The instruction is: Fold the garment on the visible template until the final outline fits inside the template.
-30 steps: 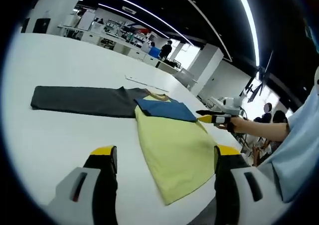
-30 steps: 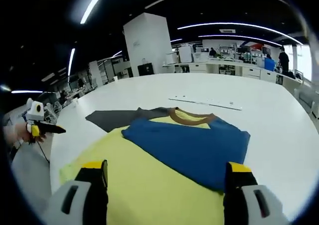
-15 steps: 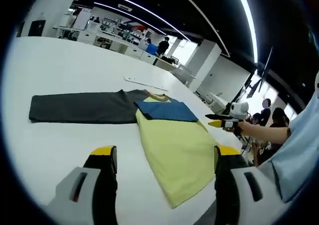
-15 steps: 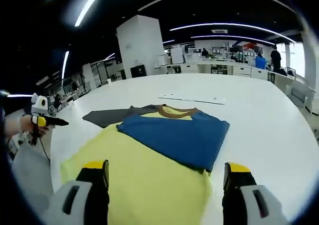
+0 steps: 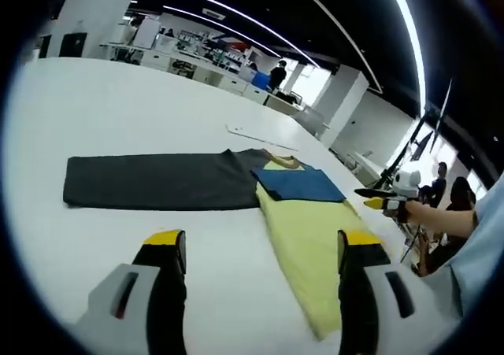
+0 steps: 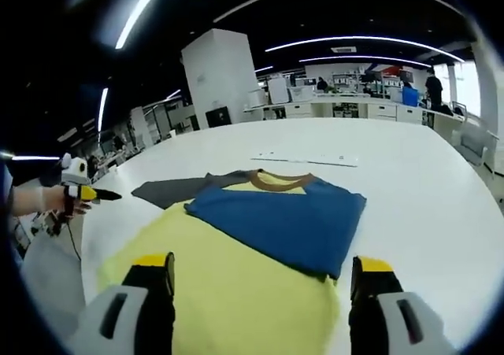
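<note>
On the white table (image 5: 118, 119) the yellow shirt (image 6: 236, 284) lies flat, blue part (image 6: 283, 217) folded over, dark template (image 5: 157, 180) stretching left. I've got left gripper (image 5: 260, 249) and right gripper (image 6: 260, 272) both open, empty. I'd pinch the near hem corners evenly.

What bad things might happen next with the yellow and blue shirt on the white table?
1. The blue sleeve is folded over the yellow shirt; a careless grab could pull it open again.
2. The dark grey sleeve lies stretched out flat, so the outline is probably too wide until it gets folded in.
3. The shirt's hem lies near the edge of the table, so a tug might slide it off.
</note>
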### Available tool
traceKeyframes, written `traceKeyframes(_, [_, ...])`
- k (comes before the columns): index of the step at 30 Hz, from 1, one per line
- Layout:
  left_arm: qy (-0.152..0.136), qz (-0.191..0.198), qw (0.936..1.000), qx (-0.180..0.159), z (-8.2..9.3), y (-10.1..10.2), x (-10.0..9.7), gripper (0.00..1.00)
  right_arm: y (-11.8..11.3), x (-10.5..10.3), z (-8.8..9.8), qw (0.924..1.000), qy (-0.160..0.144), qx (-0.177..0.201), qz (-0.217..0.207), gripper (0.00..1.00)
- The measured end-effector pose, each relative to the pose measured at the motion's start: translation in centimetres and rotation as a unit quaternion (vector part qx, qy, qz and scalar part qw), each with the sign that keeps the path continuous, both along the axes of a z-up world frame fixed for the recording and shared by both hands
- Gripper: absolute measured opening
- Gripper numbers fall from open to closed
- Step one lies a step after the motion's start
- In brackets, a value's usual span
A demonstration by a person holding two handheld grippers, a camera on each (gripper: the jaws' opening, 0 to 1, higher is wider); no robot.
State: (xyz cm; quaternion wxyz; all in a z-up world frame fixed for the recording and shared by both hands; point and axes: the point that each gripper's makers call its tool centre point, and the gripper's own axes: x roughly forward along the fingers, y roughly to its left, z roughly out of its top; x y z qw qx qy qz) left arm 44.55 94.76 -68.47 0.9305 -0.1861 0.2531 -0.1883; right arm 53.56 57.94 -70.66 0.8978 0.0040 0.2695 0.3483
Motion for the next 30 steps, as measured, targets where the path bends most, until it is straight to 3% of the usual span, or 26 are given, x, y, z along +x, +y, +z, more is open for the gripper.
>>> traceKeyframes(1, [0.008, 0.023, 0.9997, 0.001, -0.5, 1.5, 0.5, 0.76, 0.1, 0.1, 0.2, 1.0000, -0.002, 0.004, -0.001, 0.93])
traceKeyframes(2, [-0.003, 0.045, 0.9989, 0.006, -0.7, 3.0, 1.1, 0.76, 0.2, 0.0, 0.3, 1.0000, 0.000, 0.010, -0.002, 0.93])
traceKeyframes(4, [-0.002, 0.054, 0.9986, -0.001, -0.9, 3.7, 1.3, 0.71, 0.3, 0.0, 0.3, 0.9999, 0.000, 0.013, -0.001, 0.93])
traceKeyframes(5, [0.009, 0.077, 0.9970, -0.006, -1.5, 4.9, 1.5, 0.69, 0.3, 0.0, 0.3, 0.9999, -0.001, 0.013, -0.001, 0.93])
traceKeyframes(8, [0.003, 0.128, 0.9915, -0.023, -1.7, 7.7, 2.3, 0.72, 0.1, 0.2, -0.1, 0.9999, 0.003, 0.012, -0.005, 0.94])
traceKeyframes(10, [0.005, 0.144, 0.9896, -0.008, -2.0, 9.0, 2.4, 0.73, -0.2, 0.4, -0.1, 0.9996, 0.007, 0.019, -0.021, 0.94])
traceKeyframes(13, [0.014, 0.187, 0.9818, 0.033, -2.8, 11.5, 2.3, 0.72, -0.1, 0.6, 0.1, 0.9991, 0.007, 0.031, -0.027, 0.94])
traceKeyframes(17, [0.022, 0.216, 0.9752, 0.042, -3.5, 13.0, 2.6, 0.67, -0.4, 0.6, -0.2, 0.9991, 0.013, 0.028, -0.028, 0.94])
traceKeyframes(19, [0.022, 0.229, 0.9721, 0.047, -3.8, 13.7, 2.9, 0.65, -0.6, 0.6, -0.1, 0.9979, 0.021, 0.046, -0.040, 0.94])
traceKeyframes(21, [0.023, 0.254, 0.9651, 0.061, -3.9, 14.8, 3.0, 0.59, -1.2, 0.5, -0.1, 0.9981, 0.019, 0.041, -0.042, 0.94])
traceKeyframes(22, [0.023, 0.276, 0.9579, 0.077, -4.0, 15.7, 2.9, 0.54, -1.3, 0.4, -0.2, 0.9981, 0.019, 0.040, -0.042, 0.94])
traceKeyframes(23, [0.024, 0.283, 0.9560, 0.075, -4.2, 16.0, 2.9, 0.49, -1.5, 0.4, -0.2, 0.9982, 0.019, 0.038, -0.043, 0.94])
traceKeyframes(24, [0.040, 0.289, 0.9548, 0.059, -4.6, 15.9, 2.8, 0.44, -1.8, 0.2, -0.2, 0.9982, 0.019, 0.035, -0.045, 0.93])
traceKeyframes(28, [0.038, 0.294, 0.9528, 0.065, -5.0, 16.1, 3.1, 0.39, -2.4, -0.4, -0.2, 0.9975, 0.021, 0.039, -0.056, 0.93])
traceKeyframes(30, [0.038, 0.301, 0.9513, 0.051, -5.1, 16.1, 3.2, 0.39, -2.6, -0.6, -0.4, 0.9974, 0.023, 0.036, -0.059, 0.93])
